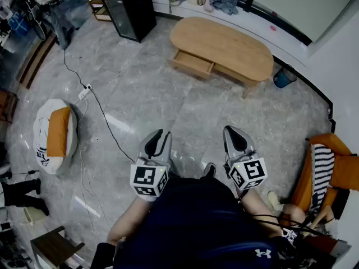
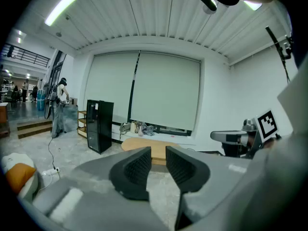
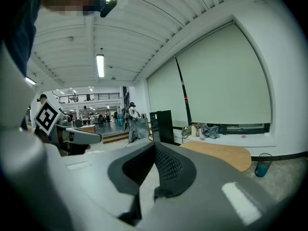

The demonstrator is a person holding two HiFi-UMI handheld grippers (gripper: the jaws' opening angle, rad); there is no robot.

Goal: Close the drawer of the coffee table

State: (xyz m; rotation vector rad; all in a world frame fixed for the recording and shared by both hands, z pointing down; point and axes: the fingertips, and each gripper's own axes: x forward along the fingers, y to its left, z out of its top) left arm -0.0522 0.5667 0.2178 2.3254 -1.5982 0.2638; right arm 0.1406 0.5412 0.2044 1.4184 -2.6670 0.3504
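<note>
Drawer [image 1: 192,64] of the coffee table [image 1: 230,43]: open, pulled out from the table's near left side, its front standing clear of the table edge. The table is oval, light wood, on the far part of the grey tiled floor [image 1: 146,94], well apart from both tongs.

Left tongs [image 1: 161,134]: jaws partly apart, with a narrow gap between the ribbed pads. Nothing is held; only the distant table shows through the gap in the left gripper view.

Right tongs [image 1: 234,131]: jaws pressed together, nothing between them.

Both tongs are held side by side close to the person's body, pointing toward the far table, in contact with nothing.

Surroundings: a black cabinet [image 1: 132,7] stands far left of the table. A blue bin [image 1: 283,77] sits near the table's right end. A white and orange cushion [image 1: 53,136] lies on the floor at left, with a cable [image 1: 104,119] running past it. An orange chair [image 1: 331,170] stands at near right.
</note>
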